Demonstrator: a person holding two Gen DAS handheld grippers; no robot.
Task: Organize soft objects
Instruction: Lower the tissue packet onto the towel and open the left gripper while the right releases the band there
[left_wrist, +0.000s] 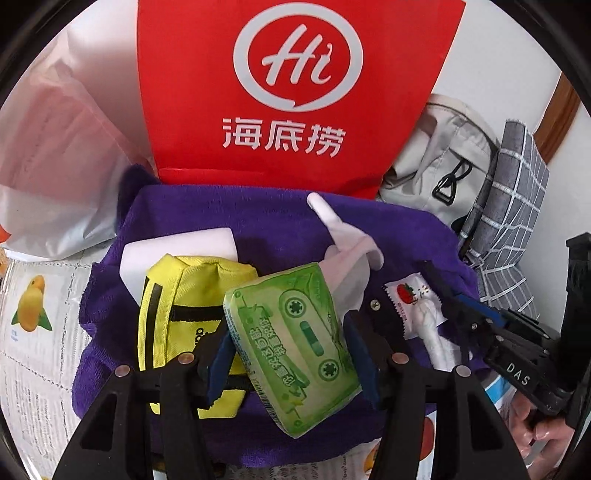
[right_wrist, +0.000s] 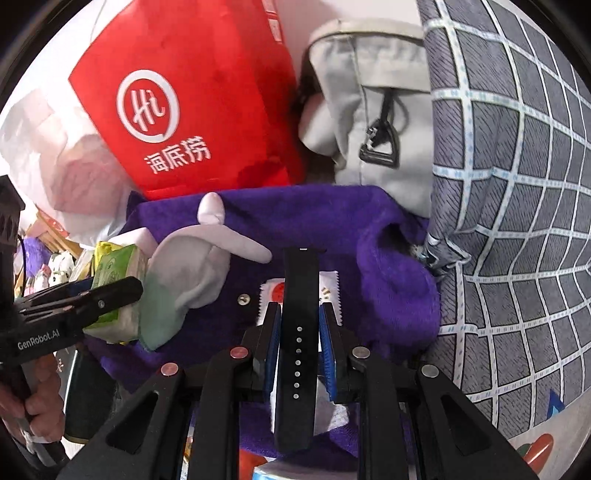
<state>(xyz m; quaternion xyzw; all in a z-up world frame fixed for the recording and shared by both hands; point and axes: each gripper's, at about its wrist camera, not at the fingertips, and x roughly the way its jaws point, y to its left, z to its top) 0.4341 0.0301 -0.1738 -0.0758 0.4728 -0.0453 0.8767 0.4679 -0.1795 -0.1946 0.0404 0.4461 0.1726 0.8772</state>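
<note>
From the left wrist, the left gripper (left_wrist: 288, 354) has its fingers closed on a green tissue pack (left_wrist: 295, 343), one blue pad on each long side. The pack is soft and light; it gives under pressure, and its film wrapper looks slippery, so a hold across the middle seems safest. Behind the fingers lies a purple towel (left_wrist: 266, 229), and on it a yellow pouch (left_wrist: 184, 317) to the left of the fingers and a white glove (left_wrist: 343, 243) beyond them.

From the right wrist, the right gripper (right_wrist: 300, 332) has its fingers clamped together on a black strap (right_wrist: 298, 332), which stands up between the pads and reaches past the tips. The strap is thin, flexible and probably rubbery, so it should not slip easily. A sauce packet (right_wrist: 273, 291) lies under it on the towel.
</note>
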